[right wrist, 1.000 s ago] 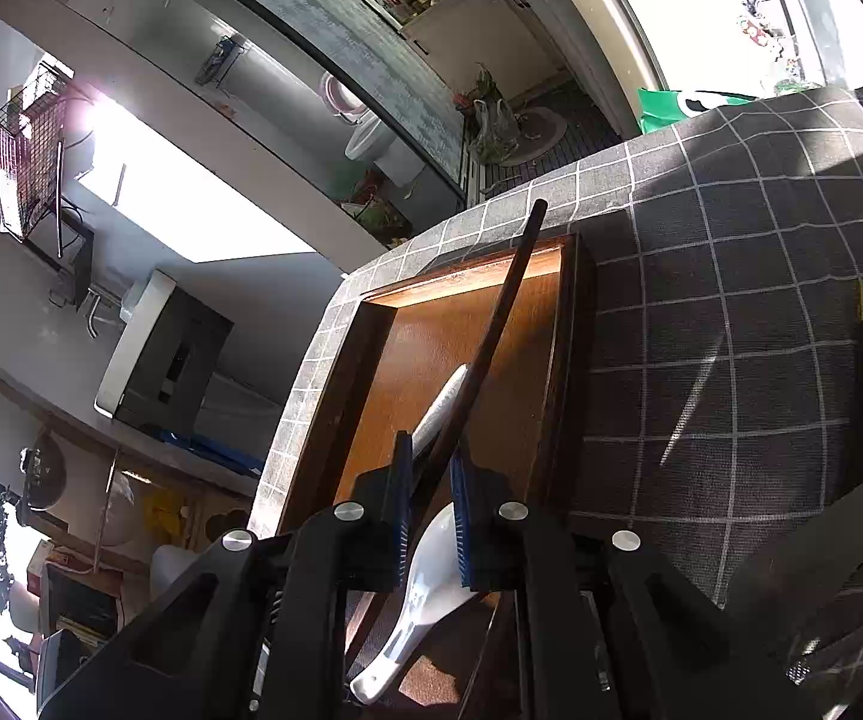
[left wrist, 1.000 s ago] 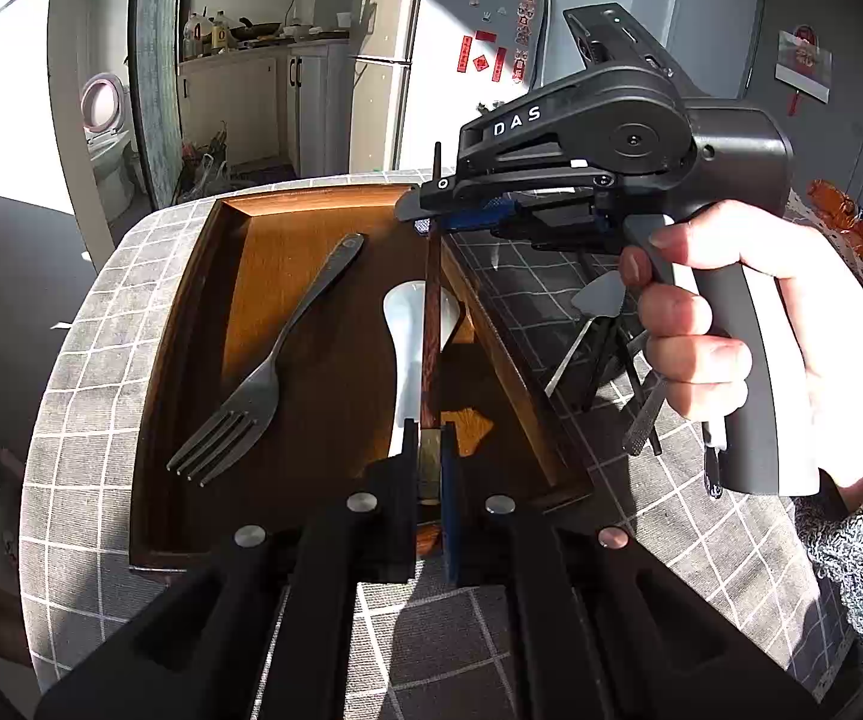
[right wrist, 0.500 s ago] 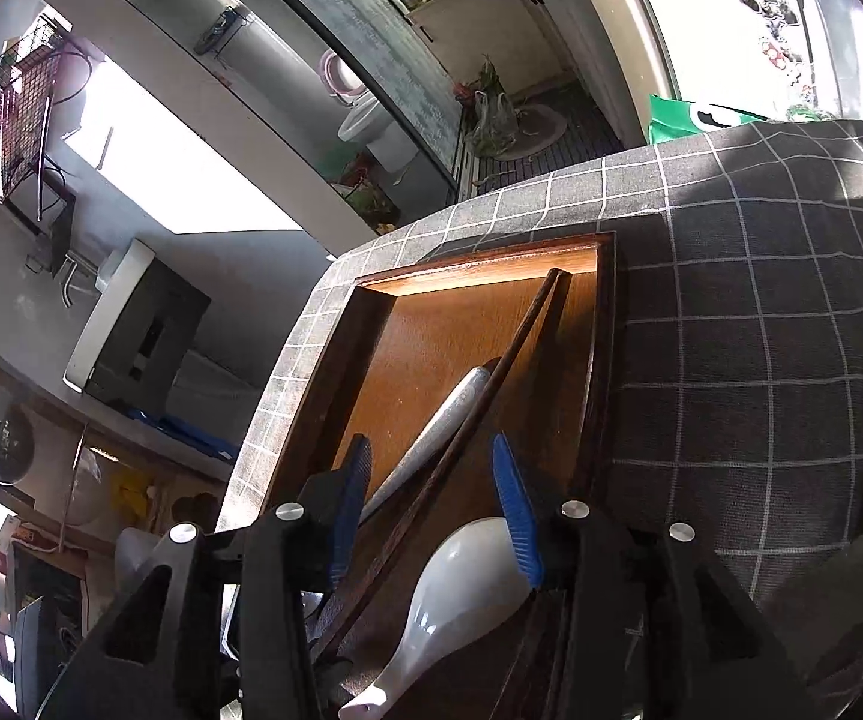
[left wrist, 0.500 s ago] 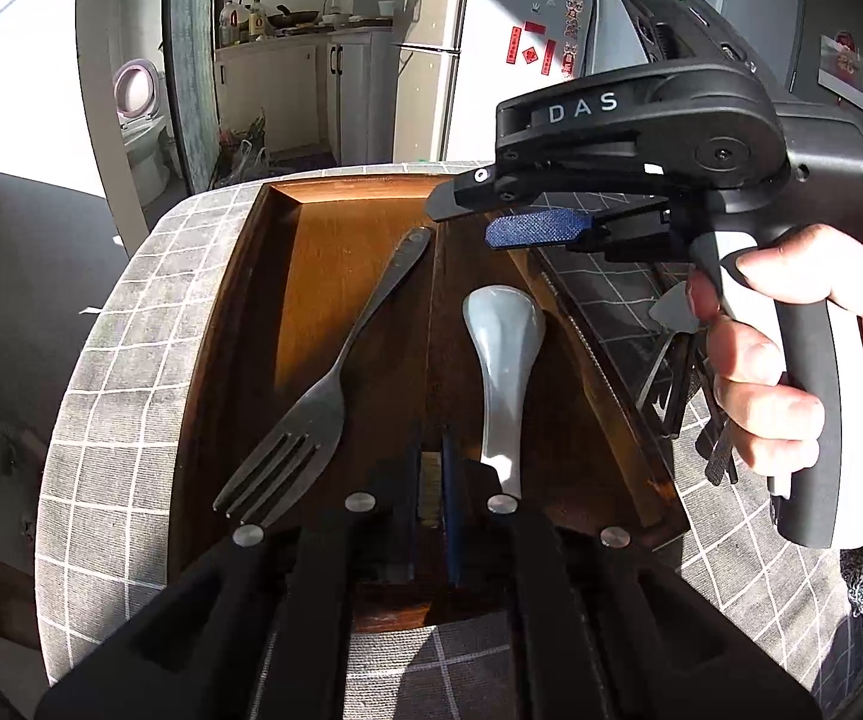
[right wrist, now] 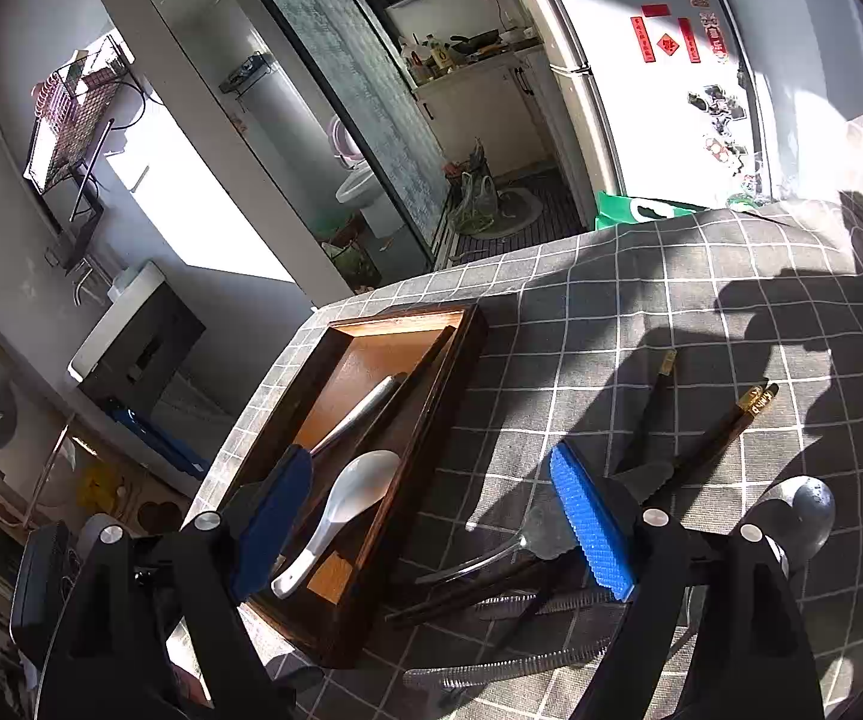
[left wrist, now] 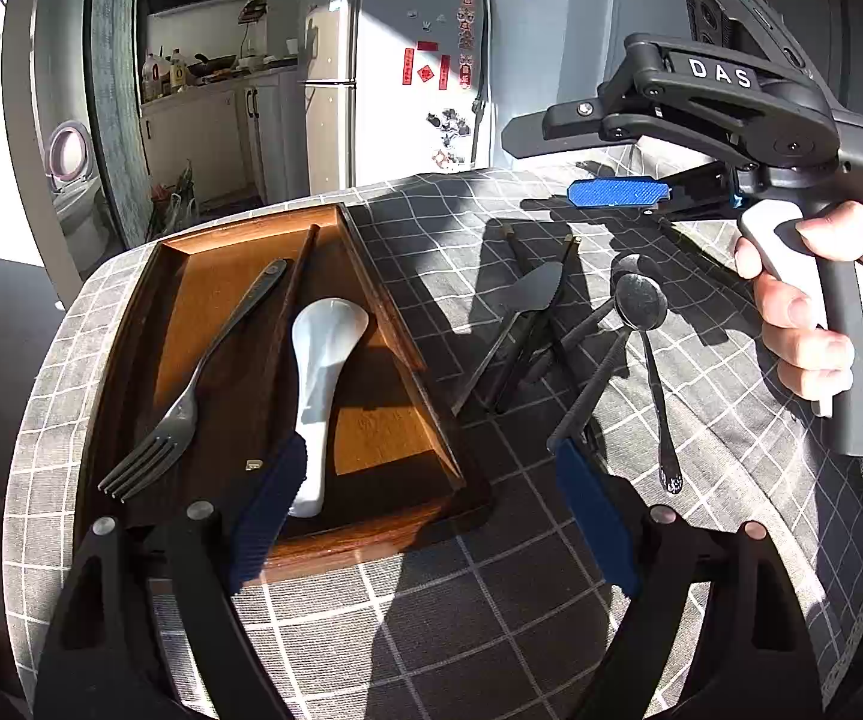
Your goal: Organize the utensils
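A brown wooden tray (left wrist: 371, 438) holds a dark fork (left wrist: 185, 402), a white ceramic spoon (left wrist: 320, 372) and a dark chopstick (left wrist: 299, 276). The tray (right wrist: 287, 618) and white spoon (right wrist: 347, 504) also show in the right wrist view. To its right on the checked cloth lie a knife (left wrist: 527, 294), dark spoons (left wrist: 641, 306) and dark chopsticks (right wrist: 719, 432). My left gripper (left wrist: 425, 516) is open and empty above the tray's near right corner. My right gripper (right wrist: 431, 516), also seen in the left wrist view (left wrist: 581, 162), is open and empty above the loose utensils.
The round table carries a grey checked cloth (left wrist: 491, 612), whose edge curves close around the tray at the left and near sides. A fridge (left wrist: 395, 72) and a kitchen doorway stand beyond the table's far edge.
Both grippers were shut on the chopstick, one at each end. It now lies in the tray. Both have opened, pulled back and shifted right toward the loose utensils.
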Demonstrator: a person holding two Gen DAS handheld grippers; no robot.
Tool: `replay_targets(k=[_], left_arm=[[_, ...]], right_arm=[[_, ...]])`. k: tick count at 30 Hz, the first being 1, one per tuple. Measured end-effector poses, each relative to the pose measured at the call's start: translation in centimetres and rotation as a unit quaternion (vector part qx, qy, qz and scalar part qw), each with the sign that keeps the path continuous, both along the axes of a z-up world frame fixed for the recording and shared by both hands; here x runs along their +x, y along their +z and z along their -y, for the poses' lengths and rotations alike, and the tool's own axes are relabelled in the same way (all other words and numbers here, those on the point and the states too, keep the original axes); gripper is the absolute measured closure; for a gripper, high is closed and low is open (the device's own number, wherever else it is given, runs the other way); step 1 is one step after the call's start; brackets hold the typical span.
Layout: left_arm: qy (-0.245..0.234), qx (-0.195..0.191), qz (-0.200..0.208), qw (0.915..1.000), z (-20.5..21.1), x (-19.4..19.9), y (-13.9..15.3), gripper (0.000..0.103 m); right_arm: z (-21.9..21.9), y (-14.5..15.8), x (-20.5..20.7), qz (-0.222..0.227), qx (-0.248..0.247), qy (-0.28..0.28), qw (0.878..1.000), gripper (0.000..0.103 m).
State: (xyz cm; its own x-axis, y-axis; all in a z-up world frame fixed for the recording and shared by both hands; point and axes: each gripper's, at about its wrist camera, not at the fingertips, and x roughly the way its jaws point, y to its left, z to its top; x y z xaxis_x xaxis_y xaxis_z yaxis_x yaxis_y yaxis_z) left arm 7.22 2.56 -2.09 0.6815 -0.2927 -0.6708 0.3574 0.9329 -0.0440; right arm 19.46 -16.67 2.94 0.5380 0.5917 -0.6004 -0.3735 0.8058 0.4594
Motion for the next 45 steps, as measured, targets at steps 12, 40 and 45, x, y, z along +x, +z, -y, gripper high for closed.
replay_targets(k=[12, 40, 45], left_arm=[[-0.089, 0.034, -0.028, 0.9951, 8.3, 0.4, -1.8, 0.017], [-0.069, 0.030, -0.053, 0.9957, 7.9, 0.3, -0.5, 0.089], [-0.060, 0.016, -0.047, 0.9969, 6.8, 0.1, 0.3, 0.090]], right_arm=[[8.4, -2.5, -3.8, -0.011, -0.004, -0.009, 1.000, 0.042], [9.2, -5.1, -2.3, -0.055, 0.045, -0.028, 0.997, 0.042], [8.9, -5.5, -2.2, -0.067, 0.058, -0.028, 0.996, 0.042]])
